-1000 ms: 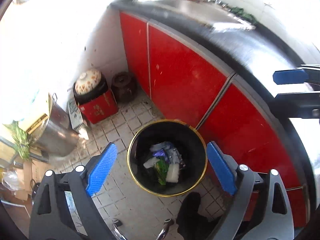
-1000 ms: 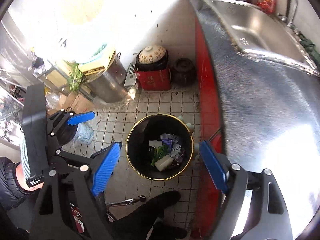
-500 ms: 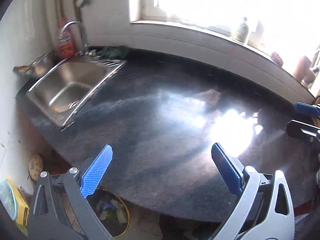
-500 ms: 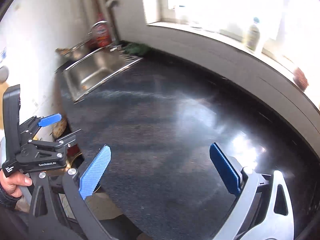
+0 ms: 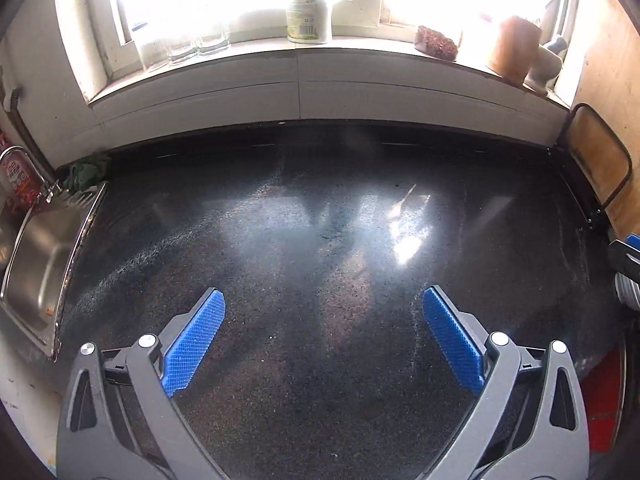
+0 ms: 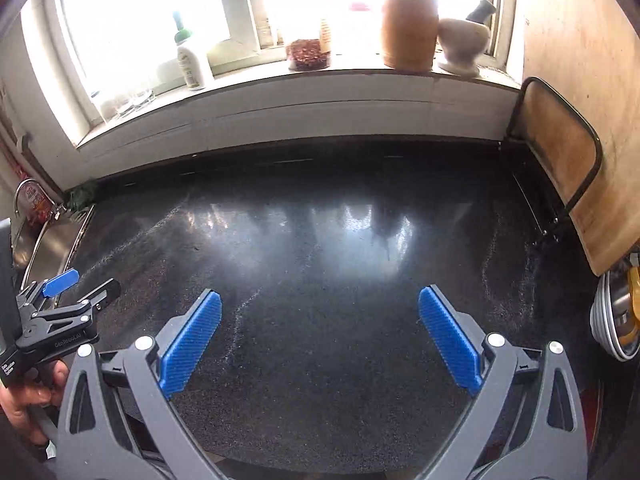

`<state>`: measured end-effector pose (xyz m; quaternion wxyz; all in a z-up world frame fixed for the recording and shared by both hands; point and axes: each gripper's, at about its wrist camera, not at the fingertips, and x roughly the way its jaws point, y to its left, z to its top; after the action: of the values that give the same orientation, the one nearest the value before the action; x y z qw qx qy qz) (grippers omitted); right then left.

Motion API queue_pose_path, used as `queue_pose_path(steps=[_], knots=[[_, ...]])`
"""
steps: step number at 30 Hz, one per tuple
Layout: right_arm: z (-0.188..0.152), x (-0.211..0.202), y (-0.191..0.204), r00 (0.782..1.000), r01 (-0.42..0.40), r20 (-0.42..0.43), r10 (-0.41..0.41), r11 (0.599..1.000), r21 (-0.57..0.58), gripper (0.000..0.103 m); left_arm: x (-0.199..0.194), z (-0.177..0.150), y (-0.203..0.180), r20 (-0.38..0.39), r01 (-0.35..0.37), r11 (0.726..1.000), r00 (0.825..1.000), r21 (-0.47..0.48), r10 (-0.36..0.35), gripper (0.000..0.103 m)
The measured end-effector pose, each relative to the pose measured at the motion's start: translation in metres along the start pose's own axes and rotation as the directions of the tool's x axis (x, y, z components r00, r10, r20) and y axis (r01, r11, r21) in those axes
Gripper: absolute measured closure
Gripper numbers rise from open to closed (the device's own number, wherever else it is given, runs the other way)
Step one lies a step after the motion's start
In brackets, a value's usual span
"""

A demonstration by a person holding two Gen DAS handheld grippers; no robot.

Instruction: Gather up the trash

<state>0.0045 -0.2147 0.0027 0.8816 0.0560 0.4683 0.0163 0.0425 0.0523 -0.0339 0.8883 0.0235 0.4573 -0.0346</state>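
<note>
Left wrist view: left gripper [image 5: 322, 300] over the black speckled countertop [image 5: 320, 240], jaws spread wide, nothing between the blue pads [image 5: 194, 342]. Steel sink [image 5: 40, 268] at 9 o'clock, green rag [image 5: 86, 170] at its back corner, red-labelled bottle [image 5: 16, 178] behind the tap at 10. Windowsill at 12: white plastic bottle [image 5: 308, 16], clear glasses [image 5: 196, 46] to its left, jar of red flakes [image 5: 436, 42] at 1, brown crock [image 5: 514, 50] and a mortar [image 5: 546, 64] further right. Wooden board in a black wire rack [image 5: 598, 156] at 2. A sliver of the right gripper [image 5: 632, 250] at the 3 o'clock edge. No trash in view; counter is bare.

Right wrist view: right gripper [image 6: 320, 304] over the same countertop [image 6: 320, 248], jaws just opened to full width, nothing between them. Left gripper [image 6: 84, 282] at 9 o'clock, held in a hand [image 6: 28, 396], seen side-on; jaws apart. Sill at 12: white bottle with green cap [image 6: 192, 60], jar of red flakes [image 6: 308, 54], brown crock [image 6: 408, 30], mortar and pestle [image 6: 464, 44] at 1. Board in rack [image 6: 556, 148] at 2, stacked plates [image 6: 618, 312] at 3, sink [image 6: 48, 240] at 9. No trash visible here either.
</note>
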Motion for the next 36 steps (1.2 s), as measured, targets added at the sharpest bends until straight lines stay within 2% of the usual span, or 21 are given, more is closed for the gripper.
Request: queue_pose_path(steps=[19, 36], knots=[[-0.0077, 0.0023, -0.0060, 1.000, -0.005, -0.028, 0.005, 1.000, -0.003, 0.007, -0.0055, 0.0014, -0.0043, -0.003, -0.033, 0.999, 0.999, -0.013, 0.033, 0.007], [-0.0110, 0.0042, -0.0047, 0.999, -0.007, -0.042, 0.007, 1.000, -0.010, 0.007, -0.0033, -0.0015, -0.0031, -0.014, -0.032, 0.999, 0.999, -0.015, 0.032, 0.007]])
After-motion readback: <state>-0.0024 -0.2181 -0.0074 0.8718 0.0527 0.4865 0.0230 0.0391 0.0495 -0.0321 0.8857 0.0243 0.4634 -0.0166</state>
